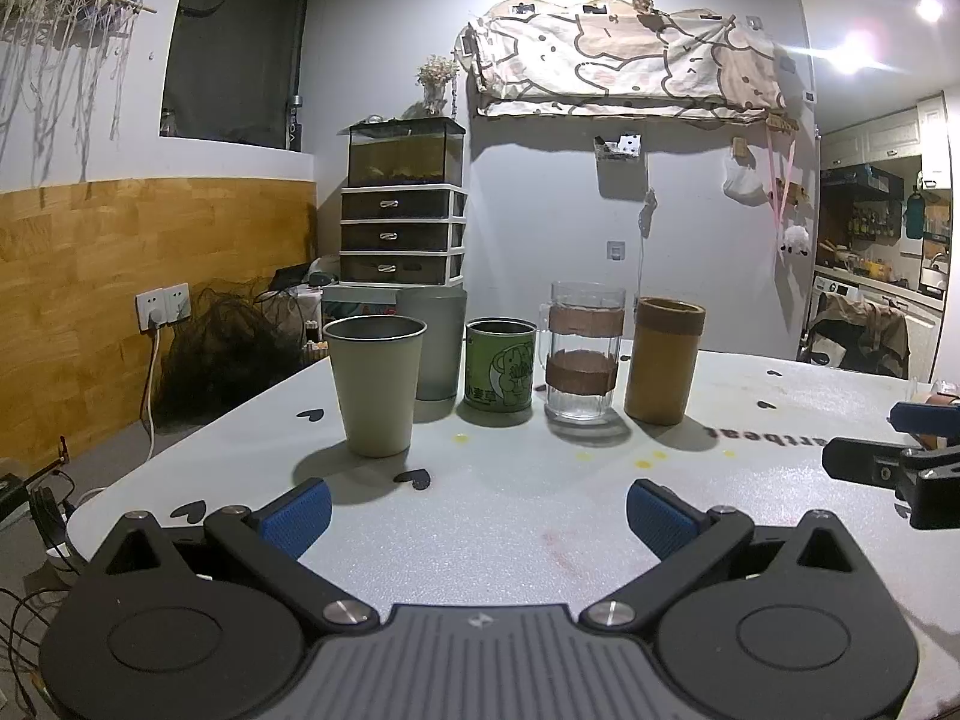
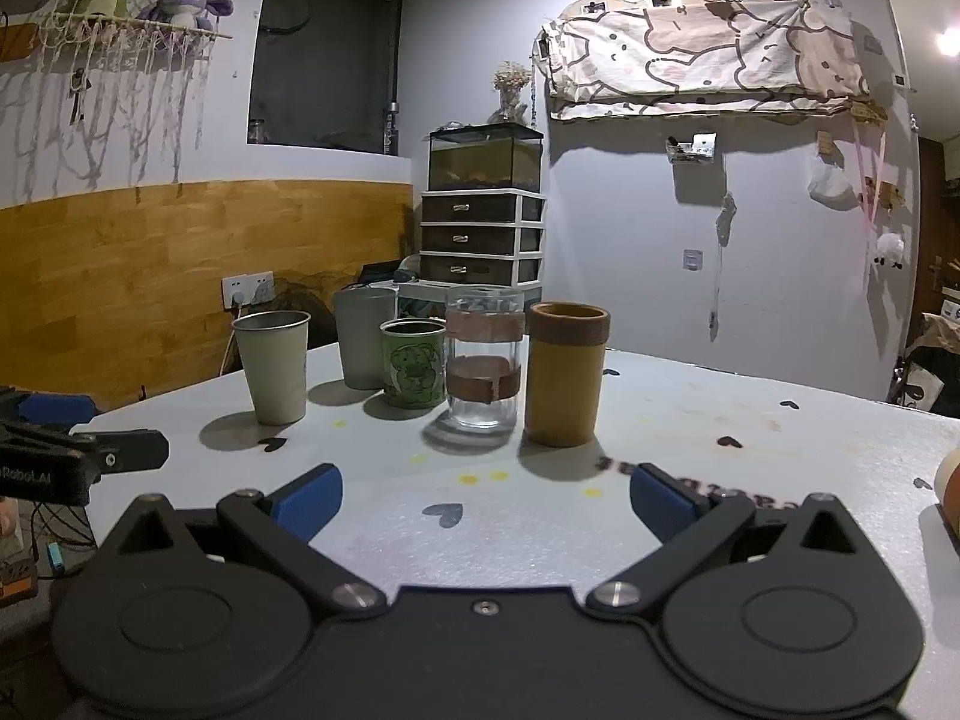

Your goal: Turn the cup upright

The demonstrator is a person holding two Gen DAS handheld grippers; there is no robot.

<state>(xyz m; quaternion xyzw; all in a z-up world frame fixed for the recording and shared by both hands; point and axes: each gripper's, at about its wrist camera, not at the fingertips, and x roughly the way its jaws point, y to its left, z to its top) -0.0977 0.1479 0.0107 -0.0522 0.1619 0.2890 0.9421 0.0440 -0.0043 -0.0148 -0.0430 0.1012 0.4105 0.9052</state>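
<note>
Desk (image 1: 540, 498): white, speckled, printed with dark hearts and upside-down lettering; its near edge is hidden behind the gripper bodies.
Left gripper (image 1: 479, 510): low over the near desk, well in front of the glass mug; jaws spread wide, nothing between the blue pads; in the right wrist view only its tip shows, cut off at the frame's left edge.
Right gripper (image 2: 486, 498): also in front of the glass mug; jaws spread wide and empty; only partly visible at the right edge of the left wrist view.
Frosted tumbler (image 1: 441, 345): behind and left of the glass mug; partly hidden by the cups in front; contents cannot be made out.
Bamboo cup (image 2: 567, 372): just right of the glass mug, upright; inside not visible.
Glass mug (image 1: 585, 354): clear, two brown bands, upright, appears empty.
Steel cup (image 1: 375, 384): the cup nearest the left gripper, standing upright, mouth up, pale body and metal rim, furthest left of the glass mug; interior looks dark, bottom not visible.
Green cartoon cup (image 1: 499, 369): just left of the glass mug, upright.
Object at right edge (image 2: 948, 492): cut off, unidentifiable.
</note>
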